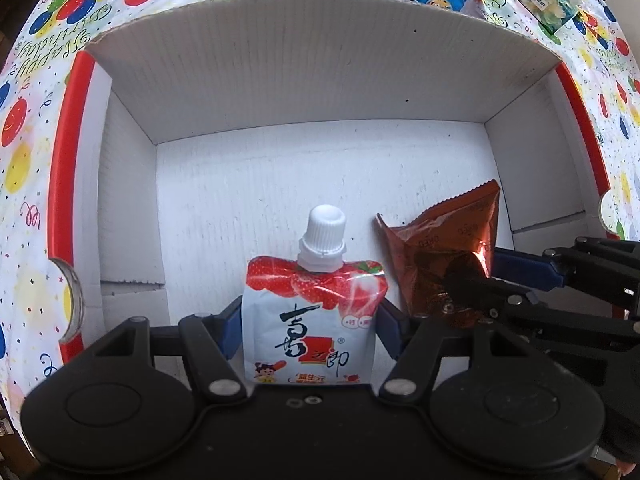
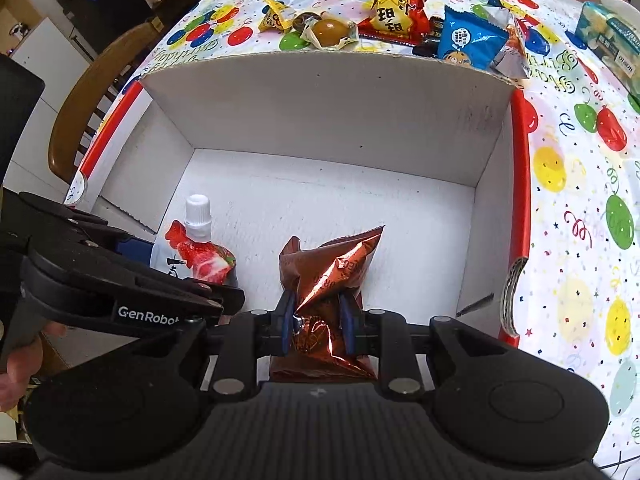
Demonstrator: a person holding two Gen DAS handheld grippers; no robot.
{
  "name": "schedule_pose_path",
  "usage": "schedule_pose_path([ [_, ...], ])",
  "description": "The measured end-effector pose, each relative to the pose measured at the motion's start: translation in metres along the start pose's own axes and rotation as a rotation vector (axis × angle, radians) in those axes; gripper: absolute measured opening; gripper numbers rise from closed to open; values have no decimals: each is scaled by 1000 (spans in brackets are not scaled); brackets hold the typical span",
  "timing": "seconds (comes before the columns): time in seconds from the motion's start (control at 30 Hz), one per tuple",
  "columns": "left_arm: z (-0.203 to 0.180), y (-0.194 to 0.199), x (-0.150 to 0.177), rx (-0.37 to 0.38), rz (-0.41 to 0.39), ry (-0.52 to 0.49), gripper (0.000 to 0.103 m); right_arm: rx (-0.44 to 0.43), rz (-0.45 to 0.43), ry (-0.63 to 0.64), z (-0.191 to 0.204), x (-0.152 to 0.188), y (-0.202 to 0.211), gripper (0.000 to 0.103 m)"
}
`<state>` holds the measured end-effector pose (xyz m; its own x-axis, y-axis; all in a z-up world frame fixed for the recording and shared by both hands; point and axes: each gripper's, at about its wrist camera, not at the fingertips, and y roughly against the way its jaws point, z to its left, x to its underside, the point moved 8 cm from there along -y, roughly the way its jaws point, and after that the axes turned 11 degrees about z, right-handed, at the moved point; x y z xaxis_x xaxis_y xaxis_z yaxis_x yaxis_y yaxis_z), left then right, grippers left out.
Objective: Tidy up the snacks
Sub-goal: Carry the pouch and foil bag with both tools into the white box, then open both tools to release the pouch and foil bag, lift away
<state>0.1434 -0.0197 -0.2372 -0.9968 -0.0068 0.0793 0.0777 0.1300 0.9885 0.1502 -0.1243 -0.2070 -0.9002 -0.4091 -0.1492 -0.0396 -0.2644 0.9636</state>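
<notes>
While crumpled, the copper foil packet [image 2: 326, 292] glints beside the strawberry pouch [image 1: 314, 312].

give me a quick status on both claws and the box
Left claw shut on strawberry pouch. Right claw shut on brown foil packet. Both inside white box. Nothing in the way.

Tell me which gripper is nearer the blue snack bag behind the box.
Right. The right gripper, clamping the brown packet, sits more in line with the blue bag; the left gripper, holding the strawberry pouch, is farther left.
</notes>
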Motion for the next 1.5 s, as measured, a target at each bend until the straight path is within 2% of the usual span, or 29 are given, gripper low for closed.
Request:
schedule_pose_path([
  [0.3,3,9,-3,-18,-30,-10,68,5,-20,18,2,1,14,24],
  [0.43,4,24,-1,-3,-65,-16,74,3,-34,28,4,1,25,24],
  [0.57,1,42,2,-6,-106,-35,79,0,-76,48,7,0,47,24],
  [1.0,-13,118,4,11,-276,-83,81,-15,-232,63,11,-12,126,24],
  [1.1,-16,136,2,15,-318,-91,82,-8,-269,69,12,-17,143,33],
  [1.17,-18,148,1,22,-346,-96,85,-4,-297,74,12,-21,154,47],
  [1.2,-19,154,0,22,-362,-99,86,0,-310,76,11,-23,159,50],
  [1.4,-26,183,-9,24,-438,-109,89,22,-359,71,2,-36,184,57],
  [1.47,-27,190,-13,18,-460,-109,93,33,-374,61,-5,-41,190,69],
  [1.5,-28,193,-16,12,-470,-107,93,38,-381,55,-9,-44,193,70],
])
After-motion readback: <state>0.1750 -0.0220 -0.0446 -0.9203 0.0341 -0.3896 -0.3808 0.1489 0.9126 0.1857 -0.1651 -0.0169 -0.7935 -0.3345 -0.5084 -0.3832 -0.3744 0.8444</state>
